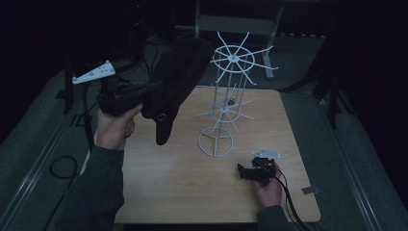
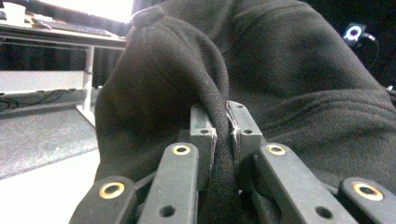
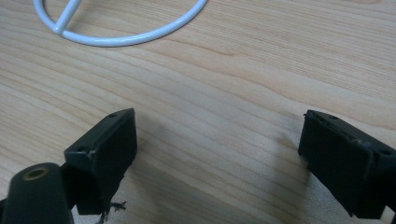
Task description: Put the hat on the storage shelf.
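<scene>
Above the left side of the desk (image 1: 192, 192), the left tongs (image 1: 153, 86) pinch a fold of a black cap (image 1: 175, 84) and hold it in the air, just left of the white wire rack (image 1: 226, 103). The left gripper view shows both pads pressed onto a thick rolled edge of the fabric, with the rest of the cap hanging free. The right tongs (image 1: 243, 171) rest low over the desk near the rack's ring base, jaws spread and holding nothing. The grip takes only a narrow edge, so the cap could slide out. In this dim light the cap's opening is hard to read, and it may snag on the rack's thin prongs or tip the unsteadied rack.
</scene>
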The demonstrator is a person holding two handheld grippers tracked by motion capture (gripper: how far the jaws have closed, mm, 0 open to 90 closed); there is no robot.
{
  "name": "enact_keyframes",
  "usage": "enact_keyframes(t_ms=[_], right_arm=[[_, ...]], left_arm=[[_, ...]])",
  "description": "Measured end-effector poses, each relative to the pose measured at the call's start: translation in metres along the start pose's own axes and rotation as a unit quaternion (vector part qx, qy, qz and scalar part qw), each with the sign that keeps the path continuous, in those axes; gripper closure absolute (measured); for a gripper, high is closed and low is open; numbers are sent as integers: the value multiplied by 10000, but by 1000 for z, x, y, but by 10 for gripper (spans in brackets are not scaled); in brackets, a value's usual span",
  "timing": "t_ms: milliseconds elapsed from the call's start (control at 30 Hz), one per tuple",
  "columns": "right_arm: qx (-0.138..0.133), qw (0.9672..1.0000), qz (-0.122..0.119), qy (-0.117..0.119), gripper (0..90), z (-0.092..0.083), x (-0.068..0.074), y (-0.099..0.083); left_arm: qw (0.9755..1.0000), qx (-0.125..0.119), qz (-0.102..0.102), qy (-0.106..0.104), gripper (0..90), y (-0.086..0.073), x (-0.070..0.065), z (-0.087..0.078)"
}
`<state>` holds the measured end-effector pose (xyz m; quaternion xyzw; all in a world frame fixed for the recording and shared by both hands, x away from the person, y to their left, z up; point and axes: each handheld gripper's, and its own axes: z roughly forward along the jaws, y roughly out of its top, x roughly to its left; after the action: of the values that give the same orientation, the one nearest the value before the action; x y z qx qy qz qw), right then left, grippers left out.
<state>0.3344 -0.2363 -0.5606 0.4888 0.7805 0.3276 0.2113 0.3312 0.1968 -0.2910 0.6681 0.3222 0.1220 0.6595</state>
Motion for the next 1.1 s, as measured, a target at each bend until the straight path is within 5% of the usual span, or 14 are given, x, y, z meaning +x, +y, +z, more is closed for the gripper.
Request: enact_keyframes(t_ms=[700,1100], right_arm=[[0,10000,4,0,113,0,0,0],[4,10000,4,-2,113,0,0,0]], left_arm=[[9983,579,54,-8,805,-11,-2,25],[9977,679,25,-9,786,-15,-2,33]])
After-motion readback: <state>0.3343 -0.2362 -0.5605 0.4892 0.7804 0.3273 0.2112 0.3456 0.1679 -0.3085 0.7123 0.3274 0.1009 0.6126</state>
